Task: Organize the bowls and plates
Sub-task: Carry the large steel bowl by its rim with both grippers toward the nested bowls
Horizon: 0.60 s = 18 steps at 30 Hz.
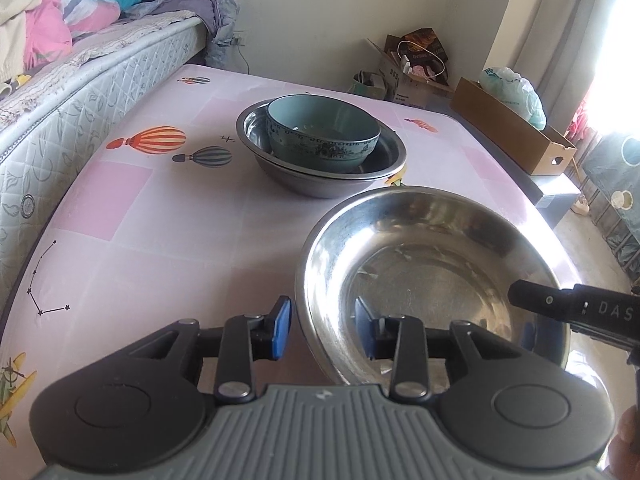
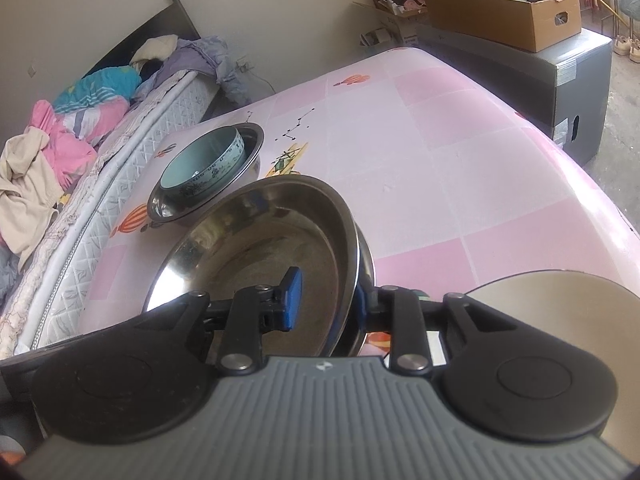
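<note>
Now both grippers straddle steel bowl point(image 1: 432, 264) rim: left gripper point(image 1: 324, 332) jaws slack, apart; right gripper point(image 2: 326, 300) jaws narrow, contact unclear. Release fully, withdraw straight, avoid tipping.

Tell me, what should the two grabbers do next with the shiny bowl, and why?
Probably lift the steel bowl a little. The left gripper and right gripper each straddle its rim, pads not visibly pressing, so close them first. Then it could nest with the far steel bowl holding the blue bowl.
</note>
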Available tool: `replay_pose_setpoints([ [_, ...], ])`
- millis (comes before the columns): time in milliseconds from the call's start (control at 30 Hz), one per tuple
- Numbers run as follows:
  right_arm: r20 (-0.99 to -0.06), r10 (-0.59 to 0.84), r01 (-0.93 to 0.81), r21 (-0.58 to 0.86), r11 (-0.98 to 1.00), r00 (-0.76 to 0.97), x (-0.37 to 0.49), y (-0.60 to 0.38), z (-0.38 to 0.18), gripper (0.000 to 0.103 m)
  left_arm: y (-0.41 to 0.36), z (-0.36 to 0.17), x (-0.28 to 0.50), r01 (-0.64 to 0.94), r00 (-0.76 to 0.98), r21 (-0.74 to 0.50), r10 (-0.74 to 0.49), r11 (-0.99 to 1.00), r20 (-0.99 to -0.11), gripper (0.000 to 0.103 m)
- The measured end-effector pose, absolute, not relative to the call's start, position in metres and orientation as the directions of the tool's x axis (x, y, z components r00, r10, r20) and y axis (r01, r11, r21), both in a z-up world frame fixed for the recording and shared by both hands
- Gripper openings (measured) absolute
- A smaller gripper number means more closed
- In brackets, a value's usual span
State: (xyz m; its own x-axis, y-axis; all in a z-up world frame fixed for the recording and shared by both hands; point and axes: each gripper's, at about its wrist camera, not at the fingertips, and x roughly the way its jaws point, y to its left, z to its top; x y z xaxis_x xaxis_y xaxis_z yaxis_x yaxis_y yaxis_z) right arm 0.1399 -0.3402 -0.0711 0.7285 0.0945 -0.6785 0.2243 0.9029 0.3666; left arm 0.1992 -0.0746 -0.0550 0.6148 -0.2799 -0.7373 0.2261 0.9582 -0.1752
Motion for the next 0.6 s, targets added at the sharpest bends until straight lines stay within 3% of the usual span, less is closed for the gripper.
replay_pose_setpoints([
  [300,-0.679,0.127,0.22,0.4,0.89,0.723,0.1446,-0.3411,-0.0694,0.041,-0.0722,-0.0596,0.2018,0.207,0.605,-0.146,-0.244,0.967,-0.758,0.036],
  [600,-0.663,0.142,0.23,0.44,0.868,0.735,0.1414,-0.3445,-0.0643,0.048,-0.0659,-0.0631,0.2024,0.195,0.594,-0.145,-0.234,0.97,-0.769,0.036],
])
